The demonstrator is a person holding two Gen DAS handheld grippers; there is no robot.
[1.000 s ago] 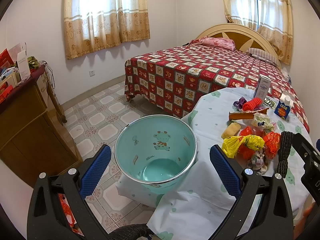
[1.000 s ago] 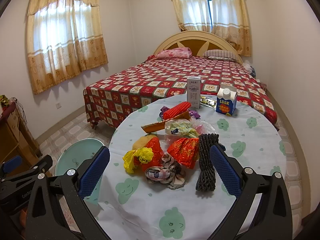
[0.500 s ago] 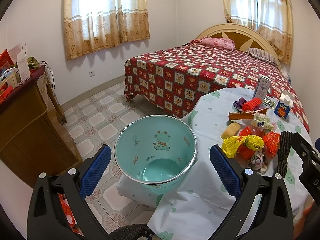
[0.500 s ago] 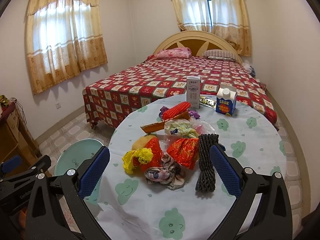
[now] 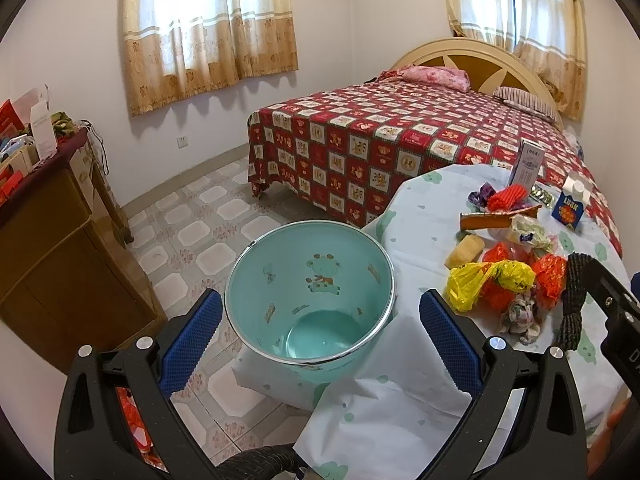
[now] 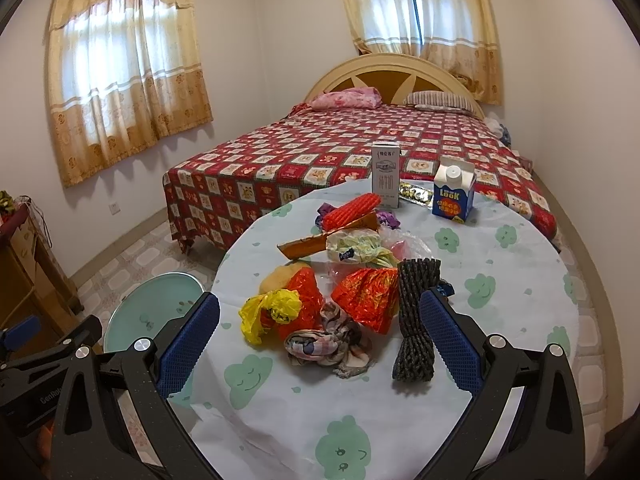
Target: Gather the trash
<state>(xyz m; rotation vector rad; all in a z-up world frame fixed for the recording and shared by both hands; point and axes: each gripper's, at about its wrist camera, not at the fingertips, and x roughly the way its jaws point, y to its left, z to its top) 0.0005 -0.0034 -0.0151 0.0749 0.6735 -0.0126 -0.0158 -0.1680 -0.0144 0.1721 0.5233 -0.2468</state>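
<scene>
Bin (image 5: 312, 280): teal, cartoon animal print inside, silver rim. Tablecloth (image 6: 500, 280): pale blue-white, green smiling clouds. Bedspread (image 6: 320, 152): red check, cream picture squares. Bag (image 6: 272, 312): yellow. Wrapper (image 6: 368, 292): shiny red-orange. Rope bundle (image 6: 414, 320): dark, speckled. Carton (image 6: 454, 196): blue, white top. Curtains (image 5: 208, 24): white, tan floral borders.

Crumpled colourful trash (image 6: 320, 308) lies piled on the table beside an empty upright teal bin (image 5: 310, 290).

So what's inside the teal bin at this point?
Nothing visible: the teal bin shows a bare bottom and printed cartoon walls. Its nearest inner wall is hidden below the rim. The trash pile sits on the table.
</scene>
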